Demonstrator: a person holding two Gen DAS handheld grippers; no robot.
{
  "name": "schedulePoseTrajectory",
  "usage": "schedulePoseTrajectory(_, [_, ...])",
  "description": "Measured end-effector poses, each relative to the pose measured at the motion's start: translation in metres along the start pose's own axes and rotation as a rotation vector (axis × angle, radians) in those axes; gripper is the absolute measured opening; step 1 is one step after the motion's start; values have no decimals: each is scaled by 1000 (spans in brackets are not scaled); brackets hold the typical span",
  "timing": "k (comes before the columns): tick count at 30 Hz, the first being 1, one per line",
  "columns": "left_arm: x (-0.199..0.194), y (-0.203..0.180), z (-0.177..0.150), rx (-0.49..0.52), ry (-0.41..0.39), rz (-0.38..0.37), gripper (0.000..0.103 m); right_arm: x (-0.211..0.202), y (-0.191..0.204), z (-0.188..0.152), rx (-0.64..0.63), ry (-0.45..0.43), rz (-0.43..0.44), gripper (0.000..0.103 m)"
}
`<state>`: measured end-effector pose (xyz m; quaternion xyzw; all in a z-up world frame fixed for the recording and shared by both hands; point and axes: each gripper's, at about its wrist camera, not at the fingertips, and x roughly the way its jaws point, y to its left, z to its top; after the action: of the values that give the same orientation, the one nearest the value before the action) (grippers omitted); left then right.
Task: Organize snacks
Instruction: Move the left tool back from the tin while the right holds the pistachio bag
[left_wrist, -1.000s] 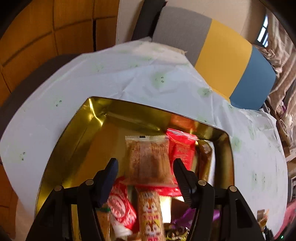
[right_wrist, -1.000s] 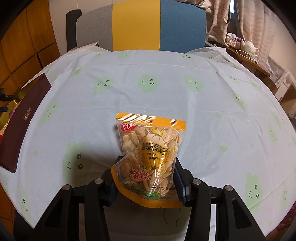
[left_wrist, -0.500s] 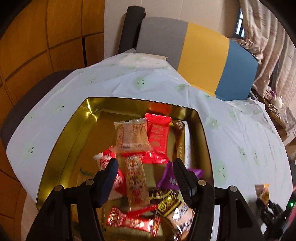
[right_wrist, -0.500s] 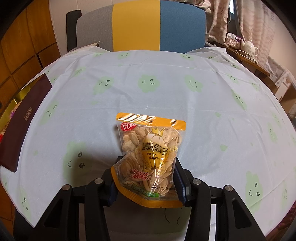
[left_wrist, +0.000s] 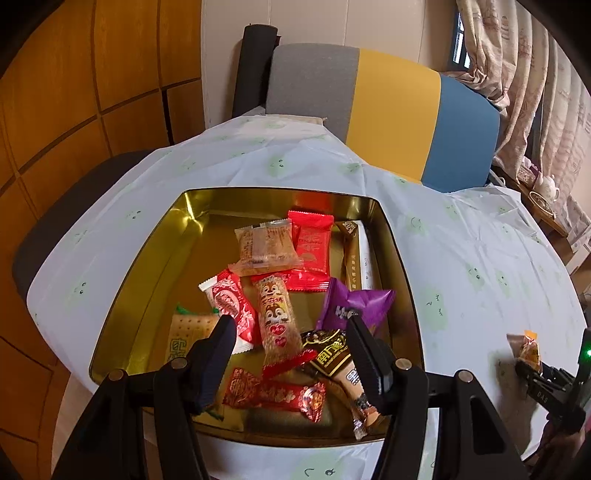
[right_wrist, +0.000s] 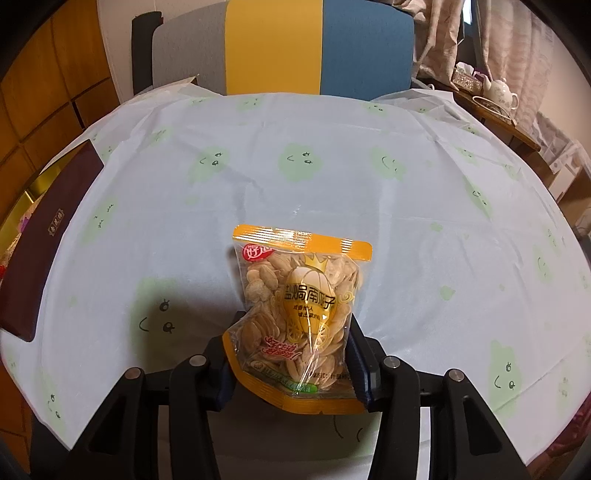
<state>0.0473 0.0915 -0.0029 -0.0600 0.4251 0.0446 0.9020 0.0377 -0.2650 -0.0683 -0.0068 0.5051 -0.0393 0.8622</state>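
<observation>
Many wrapped snacks (left_wrist: 275, 317) already in gold square tin (left_wrist: 122, 295) on counter (right_wrist: 332, 129). Left hand-held gripper (left_wrist: 290, 360) gapes wide, empty, above tin. Right hand-held gripper (right_wrist: 290, 363) clamps clear orange-edged seed pouch (right_wrist: 299, 306) above counter, well apart from tin; pouch not yet stowed.

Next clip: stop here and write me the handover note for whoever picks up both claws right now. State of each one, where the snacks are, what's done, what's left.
Left claw: open, empty, over the near end of the gold tin.
Right claw: shut on the lower part of a bag of seeds, above the tablecloth, well right of the tin.
Snacks: about ten wrapped pieces lie loose in the tin, among them a purple packet and a squirrel bar.
Done: those pieces are in the tin. The dark lid is off, leaning by the tin.
Left: the seeds probably go into the tin next; then perhaps the lid.
</observation>
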Motion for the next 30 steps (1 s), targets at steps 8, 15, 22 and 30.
schedulePoseTrajectory(8, [-3, 7, -8, -1, 0, 8, 63, 1, 18, 5, -21, 27, 28, 50])
schedulePoseTrajectory(15, [-7, 12, -13, 3, -15, 24, 63, 3, 40, 10, -44, 48, 70, 50])
schedulePoseTrajectory(22, [-11, 17, -15, 5, -27, 33, 63, 5, 68, 17, -87, 62, 119, 50])
schedulePoseTrajectory(30, [-14, 26, -17, -5, -32, 47, 63, 8, 83, 32, -45, 95, 217, 48])
